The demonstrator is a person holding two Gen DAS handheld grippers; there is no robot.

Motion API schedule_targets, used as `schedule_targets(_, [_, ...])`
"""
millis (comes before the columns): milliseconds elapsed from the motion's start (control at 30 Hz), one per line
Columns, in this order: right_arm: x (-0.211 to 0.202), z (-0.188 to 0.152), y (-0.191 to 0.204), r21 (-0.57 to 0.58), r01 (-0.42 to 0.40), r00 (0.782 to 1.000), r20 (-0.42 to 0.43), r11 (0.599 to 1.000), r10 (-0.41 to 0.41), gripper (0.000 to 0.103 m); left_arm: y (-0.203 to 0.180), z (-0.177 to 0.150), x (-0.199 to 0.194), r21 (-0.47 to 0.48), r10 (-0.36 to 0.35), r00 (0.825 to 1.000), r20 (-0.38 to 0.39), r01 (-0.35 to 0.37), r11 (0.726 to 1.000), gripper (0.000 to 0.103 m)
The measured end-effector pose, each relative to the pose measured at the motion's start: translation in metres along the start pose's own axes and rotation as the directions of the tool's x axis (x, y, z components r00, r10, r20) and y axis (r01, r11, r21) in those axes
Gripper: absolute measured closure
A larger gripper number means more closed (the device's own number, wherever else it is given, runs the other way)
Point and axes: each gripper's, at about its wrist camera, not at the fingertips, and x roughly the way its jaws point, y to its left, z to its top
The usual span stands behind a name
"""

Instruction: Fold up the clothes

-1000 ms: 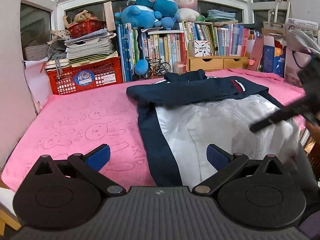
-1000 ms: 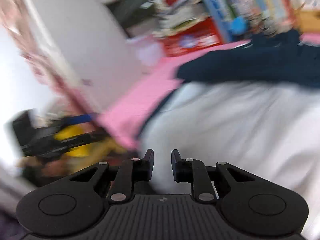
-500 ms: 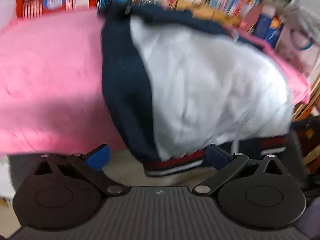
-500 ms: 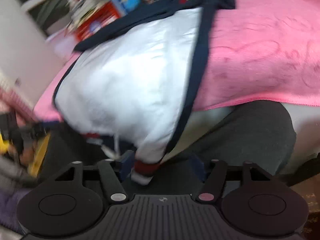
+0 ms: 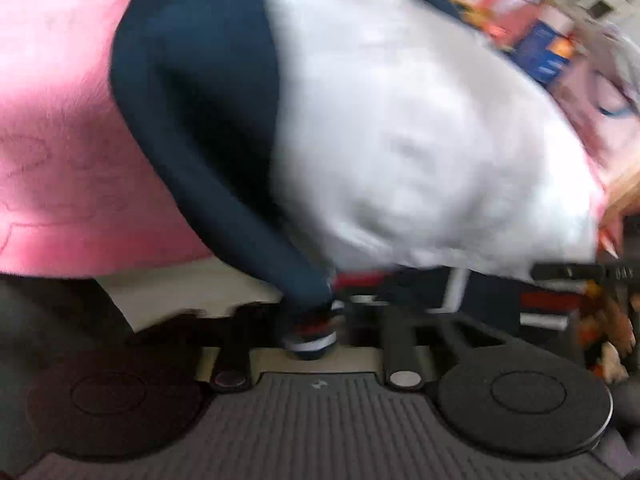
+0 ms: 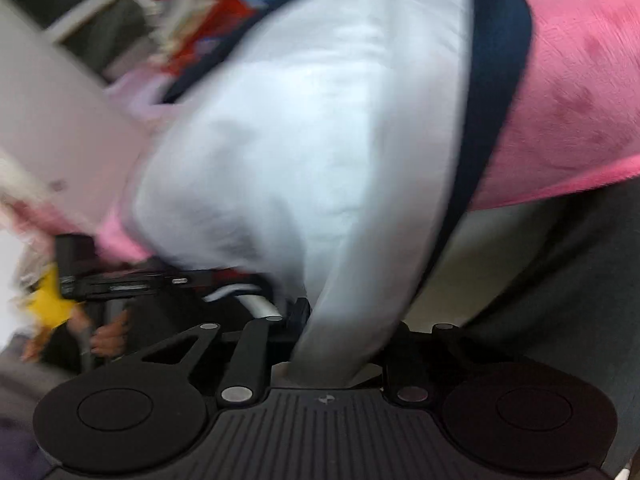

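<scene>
Now the white and navy jacket (image 5: 400,128) drapes over the near edge of the pink blanket (image 5: 60,140), its striped hem hanging free below. The left gripper (image 5: 312,336) pinches the navy cuff at the hem. The right gripper (image 6: 336,356) is closing on the white hem corner between its jaws. Bare blanket lies open left and right. A second ago both grippers hovered higher, the left one spread wide.
</scene>
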Motion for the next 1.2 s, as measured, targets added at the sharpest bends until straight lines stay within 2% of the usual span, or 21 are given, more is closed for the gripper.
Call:
schedule_targets(67, [-0.031, 0.000, 0.024, -0.024, -0.102, 0.993, 0.050, 0.994, 0.103, 0.084, -0.022, -0.006, -0.035, 0.051, -0.095, 0.995, 0.039, 0.093, 0.994, 0.092])
schedule_targets(133, [-0.067, 0.005, 0.044, -0.026, -0.214, 0.960, 0.181, 0.976, 0.215, 0.084, -0.046, 0.000, -0.078, 0.110, -0.185, 0.973, 0.141, 0.170, 0.979, 0.092])
schedule_targets(200, [-0.094, 0.022, 0.053, -0.013, -0.331, 0.892, 0.322, 0.944, 0.317, 0.084, -0.062, 0.020, -0.116, 0.171, -0.269, 0.923, 0.276, 0.229, 0.958, 0.092])
schedule_targets(267, [-0.112, 0.050, 0.058, -0.017, -0.408, 0.818, 0.438, 0.913, 0.373, 0.084, -0.069, 0.052, -0.145, 0.233, -0.315, 0.848, 0.427, 0.233, 0.944, 0.091])
schedule_targets(300, [-0.115, 0.069, 0.059, -0.027, -0.410, 0.798, 0.474, 0.912, 0.373, 0.084, -0.068, 0.070, -0.149, 0.239, -0.305, 0.828, 0.471, 0.213, 0.947, 0.091])
schedule_targets(333, [-0.114, 0.089, 0.058, -0.040, -0.392, 0.789, 0.500, 0.919, 0.358, 0.084, -0.066, 0.091, -0.148, 0.227, -0.281, 0.815, 0.506, 0.188, 0.956, 0.091])
schedule_targets(367, [-0.110, 0.109, 0.055, -0.034, -0.363, 0.785, 0.526, 0.931, 0.326, 0.084, -0.062, 0.113, -0.143, 0.203, -0.247, 0.813, 0.527, 0.162, 0.966, 0.091])
schedule_targets(467, [-0.070, 0.167, 0.032, 0.114, -0.323, 0.802, 0.560, 0.939, 0.208, 0.084, -0.042, 0.176, -0.104, 0.053, -0.071, 0.872, 0.484, 0.052, 0.997, 0.091])
schedule_targets(500, [-0.053, 0.185, 0.024, 0.164, -0.286, 0.820, 0.552, 0.944, 0.153, 0.084, -0.033, 0.191, -0.091, 0.002, 0.002, 0.893, 0.450, -0.003, 1.000, 0.091])
schedule_targets(567, [-0.019, 0.218, 0.008, 0.249, -0.169, 0.858, 0.513, 0.954, 0.019, 0.081, -0.013, 0.208, -0.072, -0.074, 0.132, 0.914, 0.384, -0.112, 0.991, 0.090])
schedule_targets(633, [0.016, 0.239, -0.006, 0.299, -0.056, 0.898, 0.431, 0.952, -0.083, 0.078, 0.004, 0.208, -0.064, -0.105, 0.195, 0.916, 0.350, -0.169, 0.980, 0.087])
schedule_targets(700, [0.027, 0.240, -0.020, 0.328, -0.067, 0.916, 0.394, 0.942, -0.073, 0.065, 0.017, 0.205, -0.066, -0.113, 0.184, 0.919, 0.350, -0.154, 0.982, 0.084])
schedule_targets(733, [0.025, 0.237, -0.028, 0.319, -0.112, 0.913, 0.406, 0.941, -0.029, 0.056, 0.022, 0.205, -0.070, -0.114, 0.182, 0.917, 0.355, -0.150, 0.982, 0.083])
schedule_targets(767, [0.019, 0.234, -0.031, 0.297, -0.154, 0.906, 0.422, 0.942, 0.015, 0.034, 0.026, 0.205, -0.073, -0.115, 0.187, 0.913, 0.362, -0.155, 0.981, 0.076])
schedule_targets(800, [0.009, 0.232, -0.033, 0.275, -0.179, 0.897, 0.440, 0.945, 0.042, 0.019, 0.028, 0.209, -0.077, -0.119, 0.205, 0.905, 0.372, -0.173, 0.978, 0.075])
schedule_targets(900, [-0.028, 0.230, -0.035, 0.220, -0.186, 0.854, 0.518, 0.958, 0.046, 0.013, 0.030, 0.226, -0.086, -0.145, 0.241, 0.886, 0.395, -0.199, 0.969, 0.074])
schedule_targets(967, [-0.050, 0.231, -0.035, 0.192, -0.140, 0.825, 0.564, 0.971, 0.007, 0.010, 0.029, 0.235, -0.086, -0.145, 0.236, 0.889, 0.393, -0.194, 0.970, 0.072])
schedule_targets(1000, [-0.057, 0.232, -0.031, 0.167, -0.074, 0.816, 0.577, 0.983, -0.036, 0.010, 0.028, 0.238, -0.084, -0.145, 0.248, 0.884, 0.396, -0.206, 0.968, 0.070])
schedule_targets(1067, [-0.069, 0.224, -0.010, 0.055, 0.140, 0.815, 0.561, 0.989, -0.147, 0.010, 0.028, 0.239, -0.080, -0.137, 0.273, 0.879, 0.392, -0.237, 0.962, 0.066])
schedule_targets(1133, [-0.069, 0.208, 0.014, -0.129, 0.288, 0.847, 0.497, 0.949, -0.189, 0.012, 0.028, 0.235, -0.078, -0.126, 0.295, 0.876, 0.381, -0.267, 0.955, 0.060])
schedule_targets(1200, [-0.058, 0.190, 0.039, -0.330, 0.231, 0.920, 0.381, 0.916, -0.094, 0.013, 0.027, 0.228, -0.080, -0.103, 0.315, 0.873, 0.373, -0.298, 0.949, 0.057])
